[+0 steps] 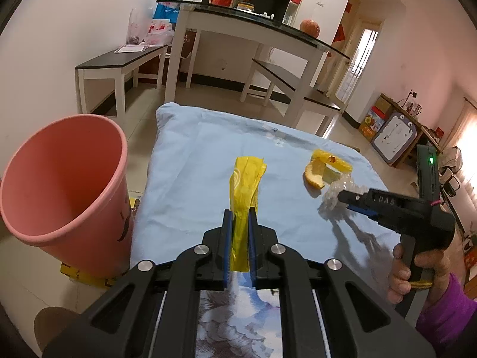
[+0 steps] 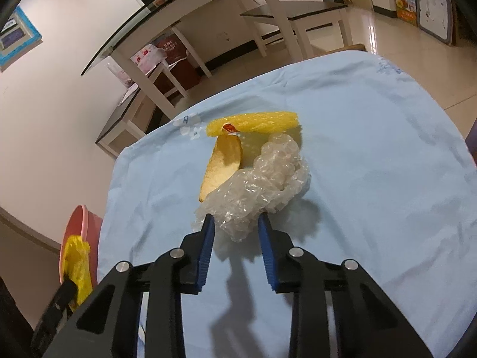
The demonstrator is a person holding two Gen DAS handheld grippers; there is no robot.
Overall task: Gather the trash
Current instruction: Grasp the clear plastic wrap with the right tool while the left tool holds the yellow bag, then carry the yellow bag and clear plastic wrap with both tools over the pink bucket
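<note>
My left gripper (image 1: 240, 211) is shut on a yellow plastic wrapper (image 1: 245, 183), held above the blue cloth, right of the pink bin (image 1: 64, 179). The wrapper (image 2: 77, 261) and bin (image 2: 78, 226) also show at the lower left of the right wrist view. My right gripper (image 2: 235, 222) is open, its fingers on either side of the near end of a crumpled clear plastic wrap (image 2: 262, 185). Beyond the wrap lie a fruit peel (image 2: 222, 164) and a yellow foam net (image 2: 253, 123). The right gripper (image 1: 345, 198) shows in the left wrist view at the wrap (image 1: 340, 191).
The blue cloth (image 1: 193, 164) covers the table. The pink bin stands open off the table's left edge on a yellow box (image 1: 86, 276). A glass-topped table (image 1: 253, 21) and benches (image 1: 119, 59) stand behind on the tiled floor.
</note>
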